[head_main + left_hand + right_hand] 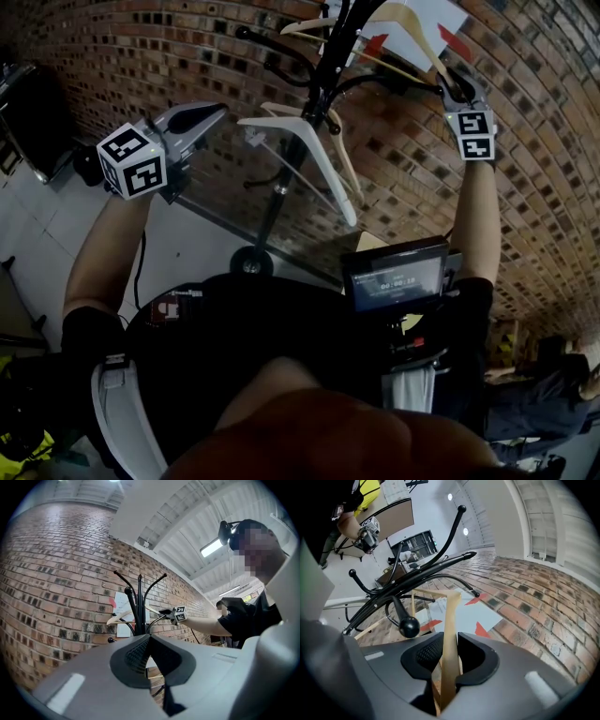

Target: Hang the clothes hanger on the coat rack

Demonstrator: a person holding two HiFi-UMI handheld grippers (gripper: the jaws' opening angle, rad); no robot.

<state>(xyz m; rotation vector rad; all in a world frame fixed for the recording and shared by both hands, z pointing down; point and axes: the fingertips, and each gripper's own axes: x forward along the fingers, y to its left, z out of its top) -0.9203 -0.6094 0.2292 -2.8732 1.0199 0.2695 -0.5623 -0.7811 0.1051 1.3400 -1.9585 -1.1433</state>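
Observation:
A black coat rack (323,66) with curved, ball-tipped arms stands against the brick wall. A pale hanger (314,155) hangs from it. My right gripper (459,89) is up at the rack's right side, shut on the arm of a light wooden hanger (412,28). In the right gripper view the wooden arm (450,630) is pinched between the pads, close to the rack's arms (417,573) and a ball tip (408,626). My left gripper (217,111) is held left of the rack, shut and holding nothing. The left gripper view shows the rack (139,606) ahead.
The brick wall (187,56) is close behind the rack, with a white paper with red marks (471,616) stuck on it. The rack's round base (251,262) sits on the floor below. A small screen (396,274) hangs at my chest. A person (553,384) is at the lower right.

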